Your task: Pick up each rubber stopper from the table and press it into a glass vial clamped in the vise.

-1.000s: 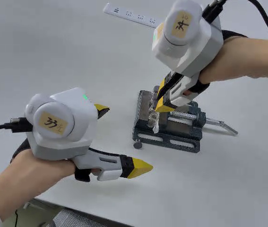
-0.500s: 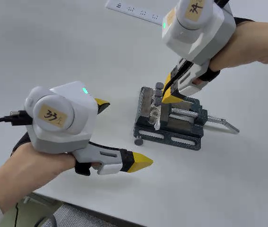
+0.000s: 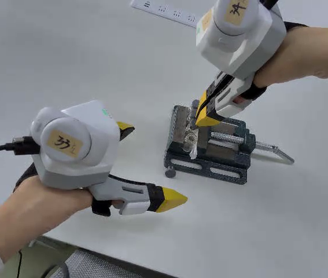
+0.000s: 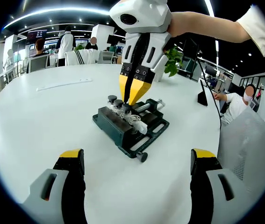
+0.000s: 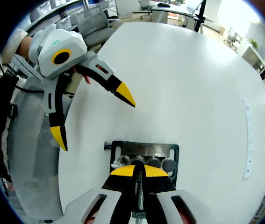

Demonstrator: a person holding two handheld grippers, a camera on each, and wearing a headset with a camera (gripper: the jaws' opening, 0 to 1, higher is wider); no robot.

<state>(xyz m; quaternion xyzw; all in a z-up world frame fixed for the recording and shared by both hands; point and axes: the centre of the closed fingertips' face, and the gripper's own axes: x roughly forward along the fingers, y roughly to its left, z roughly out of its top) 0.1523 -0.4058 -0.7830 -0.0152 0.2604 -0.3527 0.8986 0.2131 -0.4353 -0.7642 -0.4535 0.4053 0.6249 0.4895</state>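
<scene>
Right side: the right hand (image 3: pixel 302 55) bends down over the vise (image 3: pixel 207 165), with the right gripper (image 3: pixel 205 120) pointing steeply at it and its fingers clenched tip to tip.
Contact: the tips are just above the stoppers (image 4: pixel 119 102); I cannot tell whether they touch.
Stoppers: dark, seated in a row of glass vials (image 4: pixel 134 119) clamped in the vise.
Left side: the left hand (image 3: pixel 30 214) is held low and well apart from the vise, with the left gripper (image 3: pixel 152 164) roughly level and its fingers spread wide around nothing.
Vise: stands on the white surface (image 3: pixel 83 63).
</scene>
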